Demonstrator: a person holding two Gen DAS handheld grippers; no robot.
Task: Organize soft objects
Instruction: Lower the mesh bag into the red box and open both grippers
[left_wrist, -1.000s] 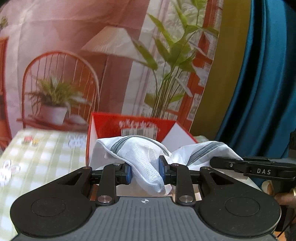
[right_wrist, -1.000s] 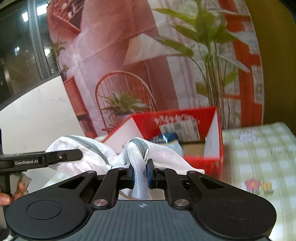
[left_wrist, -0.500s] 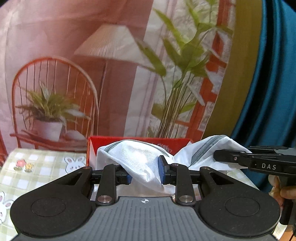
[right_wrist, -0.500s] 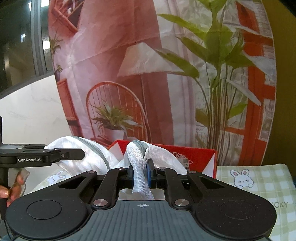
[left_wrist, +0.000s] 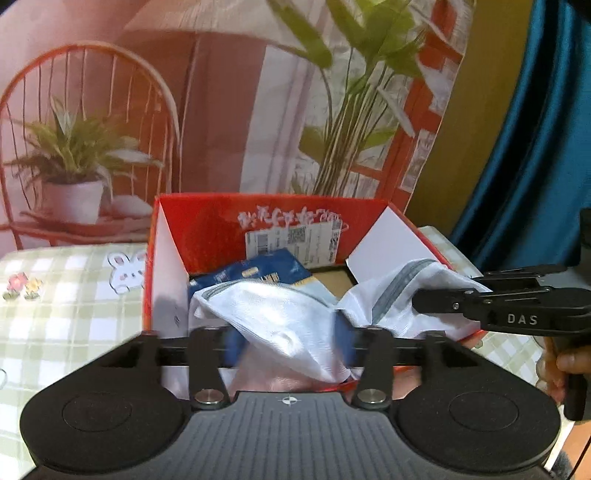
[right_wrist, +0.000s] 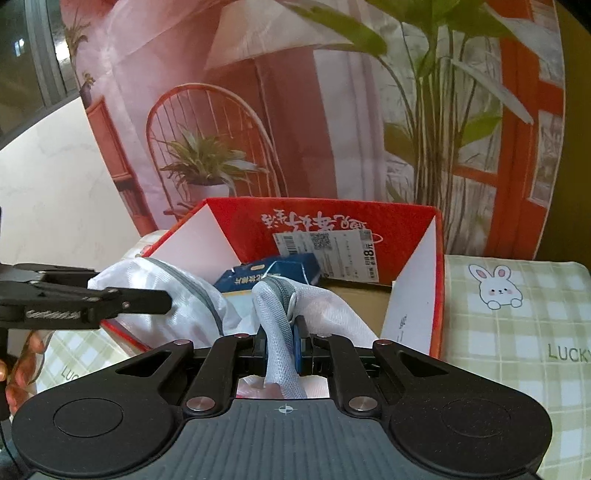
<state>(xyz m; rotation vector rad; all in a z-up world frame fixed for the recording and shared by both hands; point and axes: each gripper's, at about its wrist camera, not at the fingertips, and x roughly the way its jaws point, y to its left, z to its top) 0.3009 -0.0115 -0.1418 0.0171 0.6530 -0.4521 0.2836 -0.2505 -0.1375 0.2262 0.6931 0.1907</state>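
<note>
A white mesh laundry bag (left_wrist: 280, 317) with a grey zipper hangs over the open red cardboard box (left_wrist: 221, 221), sagging into it. My left gripper (left_wrist: 291, 345) has the bag between its blue pads; its jaws are opening and stand well apart, with slack cloth between them. My right gripper (right_wrist: 280, 343) is shut on the bag's (right_wrist: 332, 317) zippered edge, above the red box's (right_wrist: 332, 218) near side. Each gripper shows side-on in the other's view: the right gripper (left_wrist: 417, 306), the left gripper (right_wrist: 168, 295). A blue packet (left_wrist: 266, 269) lies inside the box.
The box stands on a green checked tablecloth (right_wrist: 517, 350) with bunny prints. A printed backdrop (left_wrist: 221, 110) of a chair and plants hangs close behind it. A blue curtain (left_wrist: 535, 147) hangs at the right. A hand (left_wrist: 569, 362) holds the right gripper's handle.
Both grippers carried the bag forward and tipped down over the box, whose inside now shows. The left jaws have spread wider around the cloth. The right grip is unchanged.
</note>
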